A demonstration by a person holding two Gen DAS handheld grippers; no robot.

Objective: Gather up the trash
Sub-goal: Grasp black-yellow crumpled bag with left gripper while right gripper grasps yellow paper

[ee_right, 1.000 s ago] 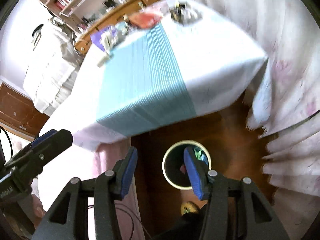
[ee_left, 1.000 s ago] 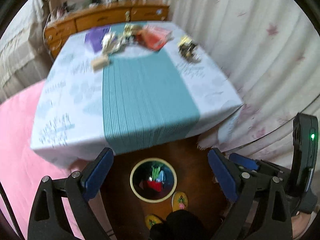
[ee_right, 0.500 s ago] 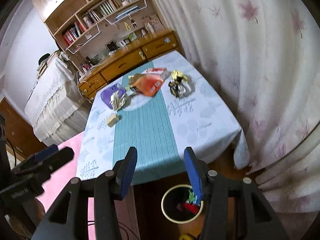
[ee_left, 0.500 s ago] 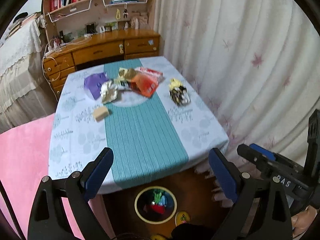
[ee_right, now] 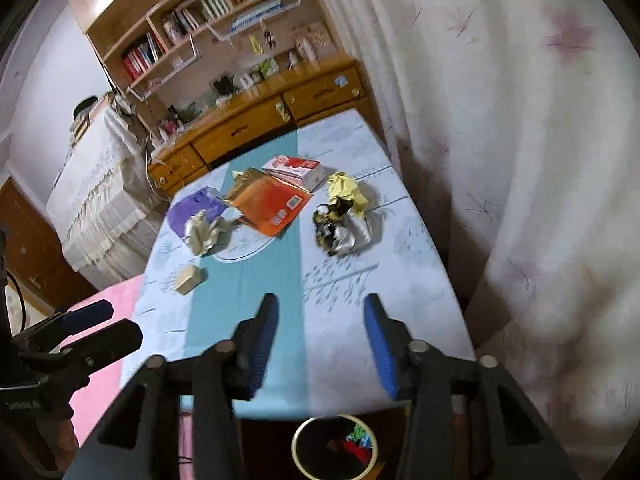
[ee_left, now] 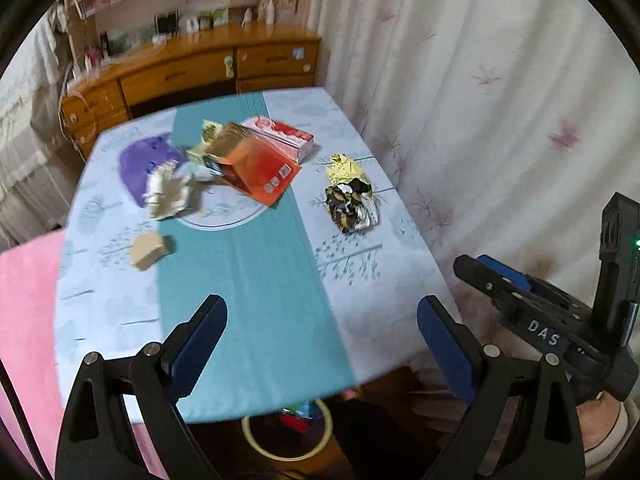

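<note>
Lying crumpled on the patterned tablecloth (ee_left: 360,276): shiny foil wrappers (ee_left: 352,204).

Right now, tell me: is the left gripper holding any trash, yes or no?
No. The left gripper stands open and empty above the near edge of the blue-striped tablecloth.

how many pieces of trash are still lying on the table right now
About 7: tan block, silver wrapper, purple bag, orange pouch, pink box, yellow paper, black-and-gold wrapper. More may hide under the pile.
</note>
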